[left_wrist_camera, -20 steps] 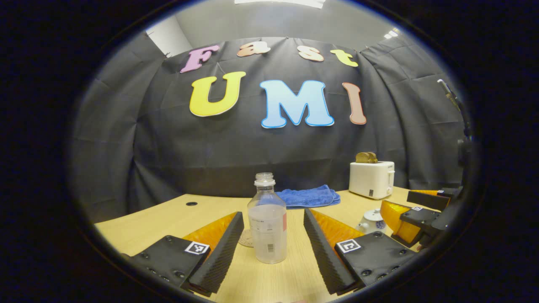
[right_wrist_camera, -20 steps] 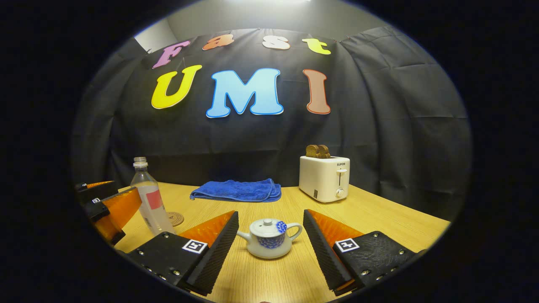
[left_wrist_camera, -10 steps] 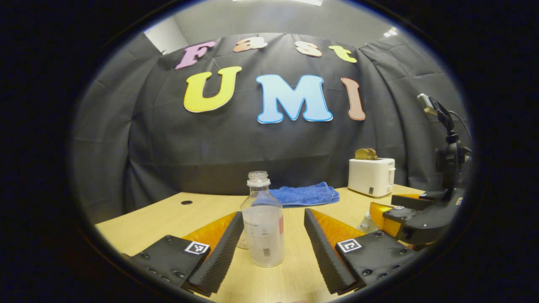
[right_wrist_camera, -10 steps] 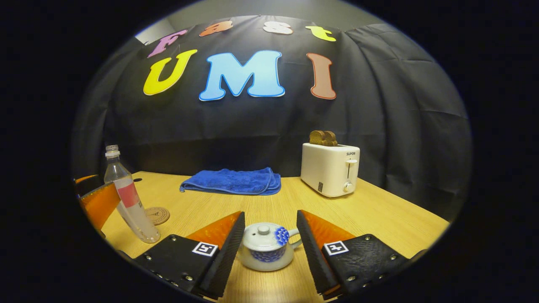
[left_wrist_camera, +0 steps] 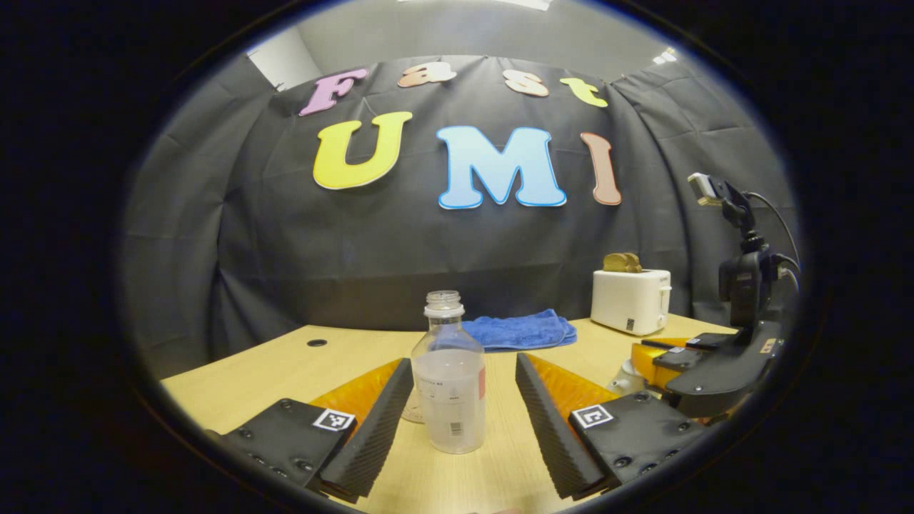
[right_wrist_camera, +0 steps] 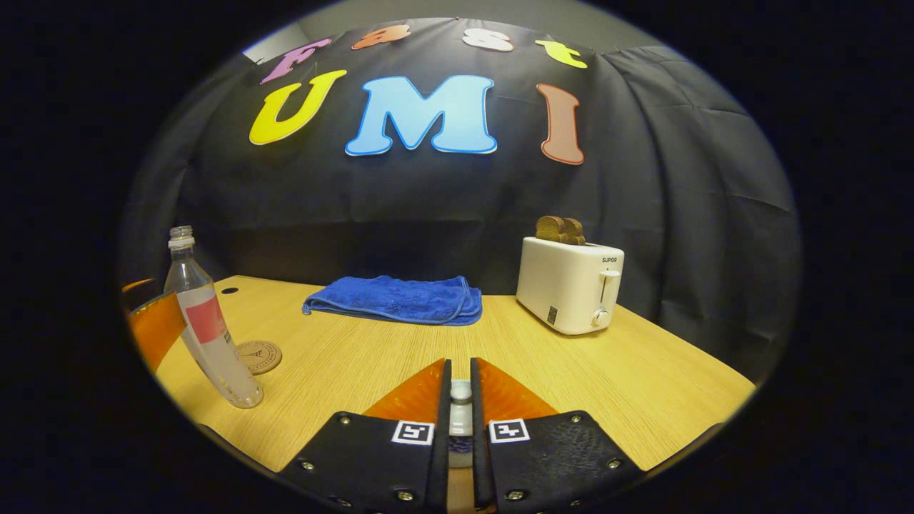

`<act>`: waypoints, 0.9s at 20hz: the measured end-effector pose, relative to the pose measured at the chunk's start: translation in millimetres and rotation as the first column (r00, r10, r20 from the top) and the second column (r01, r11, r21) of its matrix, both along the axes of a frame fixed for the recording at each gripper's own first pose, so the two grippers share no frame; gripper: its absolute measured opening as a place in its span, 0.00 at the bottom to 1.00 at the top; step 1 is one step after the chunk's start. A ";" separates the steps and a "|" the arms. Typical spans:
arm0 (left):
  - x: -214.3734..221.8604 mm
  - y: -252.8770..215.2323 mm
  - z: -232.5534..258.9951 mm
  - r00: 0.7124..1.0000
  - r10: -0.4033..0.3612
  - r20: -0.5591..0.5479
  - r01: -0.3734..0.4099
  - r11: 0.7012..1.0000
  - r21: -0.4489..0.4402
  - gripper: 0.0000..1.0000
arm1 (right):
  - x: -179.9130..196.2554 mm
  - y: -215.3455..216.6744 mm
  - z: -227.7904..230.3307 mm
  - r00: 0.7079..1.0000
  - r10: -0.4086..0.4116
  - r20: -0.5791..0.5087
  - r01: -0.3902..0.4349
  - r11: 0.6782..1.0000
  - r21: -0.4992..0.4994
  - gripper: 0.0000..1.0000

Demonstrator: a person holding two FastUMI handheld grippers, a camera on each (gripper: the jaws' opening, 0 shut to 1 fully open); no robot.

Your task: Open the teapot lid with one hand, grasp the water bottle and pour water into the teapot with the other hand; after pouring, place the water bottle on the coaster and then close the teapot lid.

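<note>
Left jaws: the left gripper (left_wrist_camera: 464,421) has its jaws spread wide apart, low over the wooden surface (left_wrist_camera: 285,371), with no finger touching anything.
Water bottle: a clear, uncapped water bottle (left_wrist_camera: 448,375) stands upright on the surface between the left jaws, nearer the left-hand finger, with a gap on each side. It is partly filled and carries a label.
Coaster: in the left gripper view a round coaster (left_wrist_camera: 411,414) peeks out just behind the bottle's base, beside the left-hand finger. In the right gripper view it lies flat on the surface just beyond the bottle.
Right jaws: the right gripper (right_wrist_camera: 459,421) has its jaws drawn nearly together, pinching the small knob of the teapot lid (right_wrist_camera: 460,392) between them.
Teapot: the white teapot (right_wrist_camera: 460,446) sits directly beneath the right jaws, mostly hidden by the fingers. Whether the lid rests on the pot or is raised cannot be told.
Right gripper from the left side: in the left gripper view it appears off to the right of the left jaws, tilted down over the pot, a pale sliver of which shows beside it.
Beyond the jaws: a folded blue towel (right_wrist_camera: 396,300) lies toward the back of the surface, and a white toaster (right_wrist_camera: 571,285) with two slices of bread (right_wrist_camera: 560,230) standing in it is to the towel's right.
Backdrop: black cloth hangs behind the surface.
</note>
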State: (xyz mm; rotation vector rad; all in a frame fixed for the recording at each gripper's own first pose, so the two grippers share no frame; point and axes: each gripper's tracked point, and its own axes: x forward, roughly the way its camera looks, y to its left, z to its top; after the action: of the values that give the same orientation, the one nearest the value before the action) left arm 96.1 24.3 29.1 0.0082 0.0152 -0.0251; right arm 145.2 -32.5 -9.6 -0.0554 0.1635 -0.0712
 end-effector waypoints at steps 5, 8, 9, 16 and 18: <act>5.0 2.6 -3.1 1.000 0.010 -0.004 -0.010 1.000 0.007 1.00 | -3.2 2.1 2.1 1.000 0.019 0.007 -0.019 1.000 -0.007 0.09; 12.2 7.4 -10.6 0.999 0.035 -0.015 -0.035 0.999 0.016 1.00 | -3.9 5.8 4.1 0.999 0.033 0.008 -0.033 0.999 -0.013 0.09; 15.3 8.9 -12.0 0.999 0.038 -0.016 -0.038 0.999 0.010 1.00 | -4.5 5.5 2.9 0.999 0.036 0.008 -0.036 0.999 -0.011 0.09; 50.0 8.0 -42.3 0.996 0.049 -0.079 -0.048 0.999 0.007 1.00 | -9.5 7.2 9.7 0.998 0.054 0.028 -0.054 0.998 -0.013 0.09; 57.8 10.8 -44.9 0.994 0.057 -0.095 -0.056 0.998 0.022 0.99 | -10.4 7.8 14.6 0.997 0.059 0.041 -0.058 0.998 -0.017 0.09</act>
State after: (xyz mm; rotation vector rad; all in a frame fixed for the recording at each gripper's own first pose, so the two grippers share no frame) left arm 153.9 35.1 -15.8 0.0262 0.1111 0.0314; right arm 134.7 -24.7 5.0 -0.0741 0.1195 -0.0155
